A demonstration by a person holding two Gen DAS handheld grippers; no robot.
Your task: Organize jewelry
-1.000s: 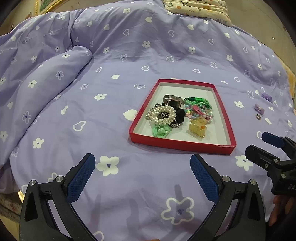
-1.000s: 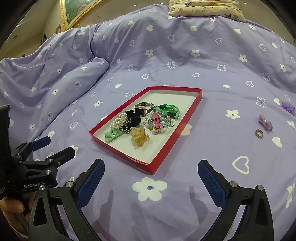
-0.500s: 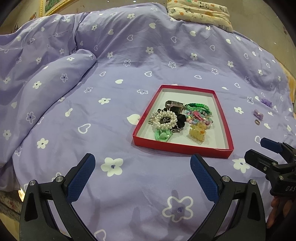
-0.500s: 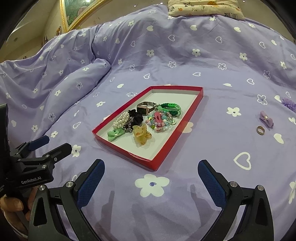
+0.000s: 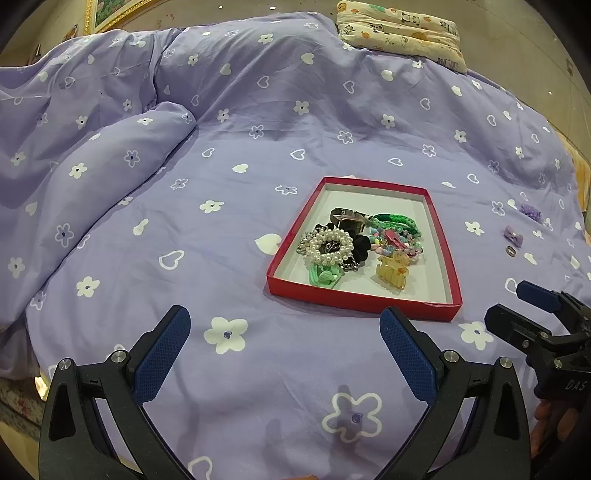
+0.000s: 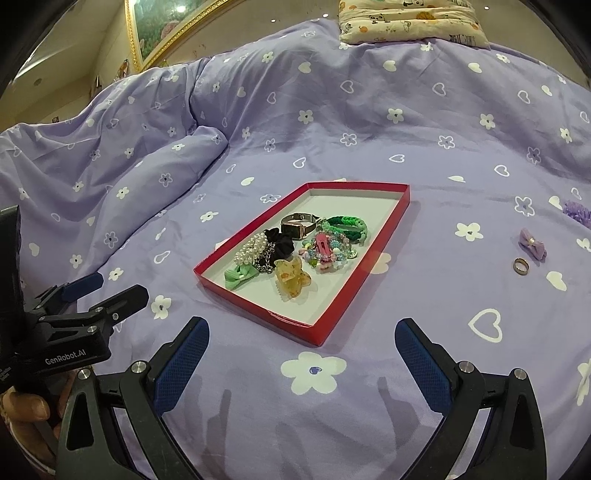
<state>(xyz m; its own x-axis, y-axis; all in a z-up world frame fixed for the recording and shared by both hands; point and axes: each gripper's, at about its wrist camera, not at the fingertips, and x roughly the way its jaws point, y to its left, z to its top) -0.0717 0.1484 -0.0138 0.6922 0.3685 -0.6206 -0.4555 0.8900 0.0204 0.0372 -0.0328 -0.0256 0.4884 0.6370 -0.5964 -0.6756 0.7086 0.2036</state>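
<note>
A red tray (image 5: 364, 302) (image 6: 349, 302) lies on the purple bedspread and holds a pearl bracelet (image 5: 328, 245), a green bow (image 6: 240, 276), a black scrunchie (image 6: 280, 242), a watch (image 6: 298, 223), a green braided band (image 6: 347, 223), beads with a pink clip (image 6: 325, 249) and a yellow claw clip (image 5: 392, 272) (image 6: 291, 282). A metal ring (image 6: 521, 266), a purple bow (image 6: 532, 244) and a purple flower (image 6: 576, 211) lie on the bedspread right of the tray. My left gripper (image 5: 284, 350) and right gripper (image 6: 301, 360) are open and empty, near the tray's front edge.
A raised fold of the bedspread (image 5: 92, 166) lies left of the tray. A patterned pillow (image 5: 400, 35) sits at the far end of the bed. A gold picture frame (image 6: 155, 33) hangs behind. The bed edge (image 5: 22, 398) drops away at lower left.
Both grippers have drawn back and tilted up, so the tray sits farther away and lower in both views. Both stay open and empty.
</note>
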